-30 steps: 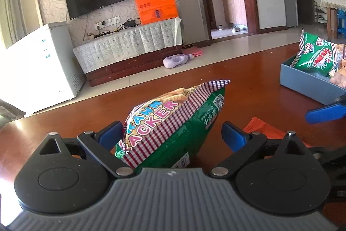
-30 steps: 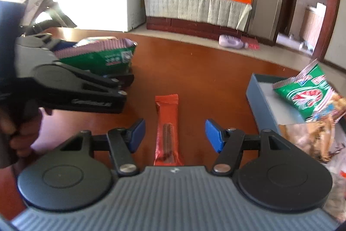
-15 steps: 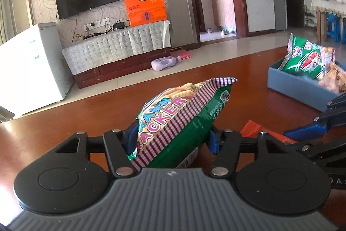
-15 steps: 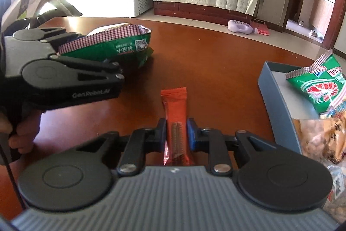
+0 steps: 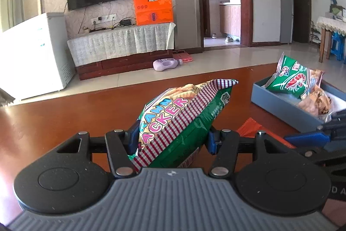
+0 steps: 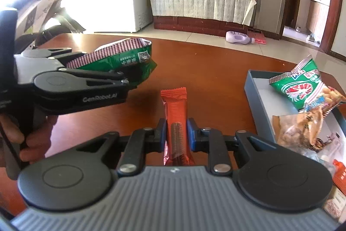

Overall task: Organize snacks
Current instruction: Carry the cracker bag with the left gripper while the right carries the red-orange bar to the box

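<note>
My left gripper [image 5: 172,140] is shut on a green and red-checked prawn cracker bag [image 5: 181,120] and holds it above the brown table [image 5: 64,114]. The bag also shows in the right wrist view [image 6: 121,60], held by the left gripper [image 6: 127,81]. My right gripper [image 6: 176,136] is shut on a long red snack bar [image 6: 175,114], lifted off the table. A grey-blue box [image 6: 257,101] at the right holds a green prawn cracker bag [image 6: 302,83] and several other snack packs [image 6: 300,129]. The box also shows in the left wrist view [image 5: 281,107].
The far table edge [image 6: 216,44] runs across in front of tiled floor. A white freezer [image 5: 32,51], a TV stand [image 5: 121,42] and an orange carton [image 5: 153,7] stand in the room beyond. A purple bottle [image 5: 165,64] lies on the floor.
Both grippers closed, the left on the cracker bag, the right on the red bar. Both packs have since been raised off the table, and the box now sits nearer in both views.
</note>
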{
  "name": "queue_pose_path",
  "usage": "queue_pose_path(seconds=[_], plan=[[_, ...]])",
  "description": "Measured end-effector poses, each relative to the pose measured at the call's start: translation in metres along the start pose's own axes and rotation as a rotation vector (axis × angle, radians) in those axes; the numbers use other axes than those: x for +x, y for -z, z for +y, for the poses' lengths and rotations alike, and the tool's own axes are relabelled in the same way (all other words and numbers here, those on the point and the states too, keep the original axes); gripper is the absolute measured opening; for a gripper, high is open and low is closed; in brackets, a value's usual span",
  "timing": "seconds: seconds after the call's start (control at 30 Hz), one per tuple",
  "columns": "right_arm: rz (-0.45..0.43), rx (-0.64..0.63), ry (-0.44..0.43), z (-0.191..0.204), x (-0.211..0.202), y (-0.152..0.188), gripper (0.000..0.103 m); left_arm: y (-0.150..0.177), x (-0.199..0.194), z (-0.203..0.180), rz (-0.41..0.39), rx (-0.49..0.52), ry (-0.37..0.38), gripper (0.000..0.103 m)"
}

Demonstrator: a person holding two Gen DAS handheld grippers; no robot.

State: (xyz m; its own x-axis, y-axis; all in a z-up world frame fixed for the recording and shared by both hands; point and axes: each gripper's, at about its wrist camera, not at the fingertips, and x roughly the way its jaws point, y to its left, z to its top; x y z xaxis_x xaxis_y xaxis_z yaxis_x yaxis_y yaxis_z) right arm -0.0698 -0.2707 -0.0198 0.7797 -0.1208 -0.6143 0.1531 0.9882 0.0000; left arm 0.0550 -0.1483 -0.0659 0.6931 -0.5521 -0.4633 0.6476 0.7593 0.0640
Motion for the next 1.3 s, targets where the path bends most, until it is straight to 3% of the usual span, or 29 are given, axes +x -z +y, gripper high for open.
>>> queue_pose_path(seconds=[0.83,1.3], plan=[[-0.1,0.103,0.041,-0.038,-0.078,0.029,0.023,-0.007,-0.047,-0.073,0.029,0.004,-0.041,0.063],[-0.137,0.111,0.052,-0.054,-0.098,0.029,0.024,-0.02,-0.049,-0.109,-0.001,0.004,0.002,0.063]])
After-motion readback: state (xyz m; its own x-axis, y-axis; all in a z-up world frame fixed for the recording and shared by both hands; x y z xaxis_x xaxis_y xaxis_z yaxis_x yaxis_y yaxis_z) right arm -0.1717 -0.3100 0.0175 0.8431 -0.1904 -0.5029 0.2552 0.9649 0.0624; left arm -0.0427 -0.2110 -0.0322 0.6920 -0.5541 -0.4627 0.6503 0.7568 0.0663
